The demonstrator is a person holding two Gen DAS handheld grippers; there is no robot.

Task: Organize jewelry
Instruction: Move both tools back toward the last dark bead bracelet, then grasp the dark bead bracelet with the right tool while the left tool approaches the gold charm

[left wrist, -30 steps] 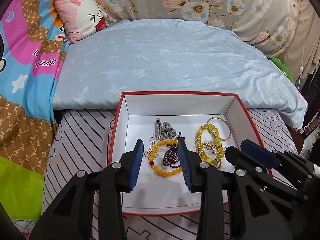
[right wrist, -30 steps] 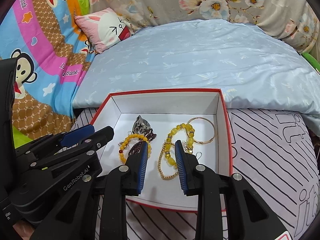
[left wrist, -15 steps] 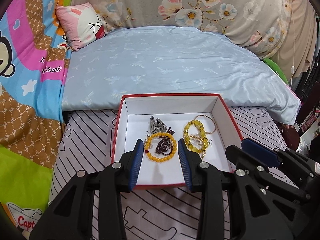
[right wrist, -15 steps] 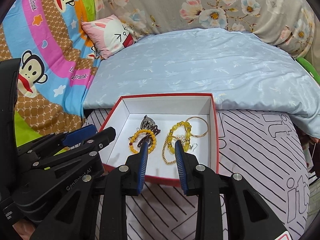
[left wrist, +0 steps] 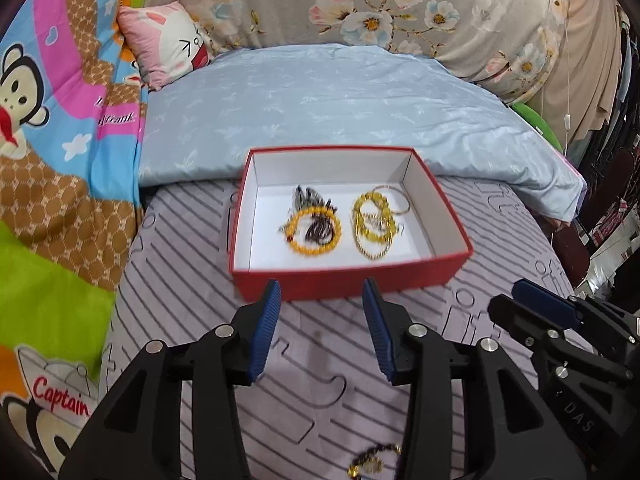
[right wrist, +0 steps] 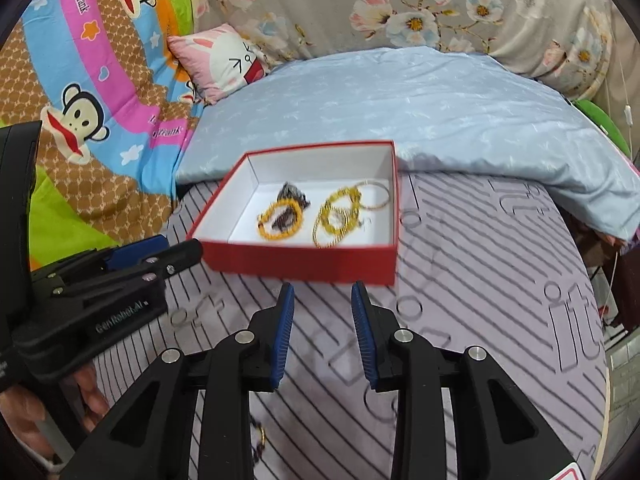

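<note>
The piece of jewelry (left wrist: 374, 462) lying on the striped bed sheet (left wrist: 480, 240), just under the left gripper (left wrist: 322, 328), could be the trouble. It is small, dark and gold, partly hidden by the gripper body, and it lies on soft cloth. If a gripper presses down for it, I think the sheet may fold into the jaws, or a thin chain may slip out between the pads.

The left gripper stands apart with nothing between its pads, and its jaws have just been opening. The right gripper (right wrist: 323, 330) is also apart and empty.

The red box (left wrist: 348, 276) sits on the bed ahead of both grippers. Inside lie an orange bead bracelet (left wrist: 314, 236) around dark beads, and close beside it a heap of yellow beads and gold chain (left wrist: 372, 230) with a thin gold bangle (right wrist: 374, 196). These may tangle.
</note>
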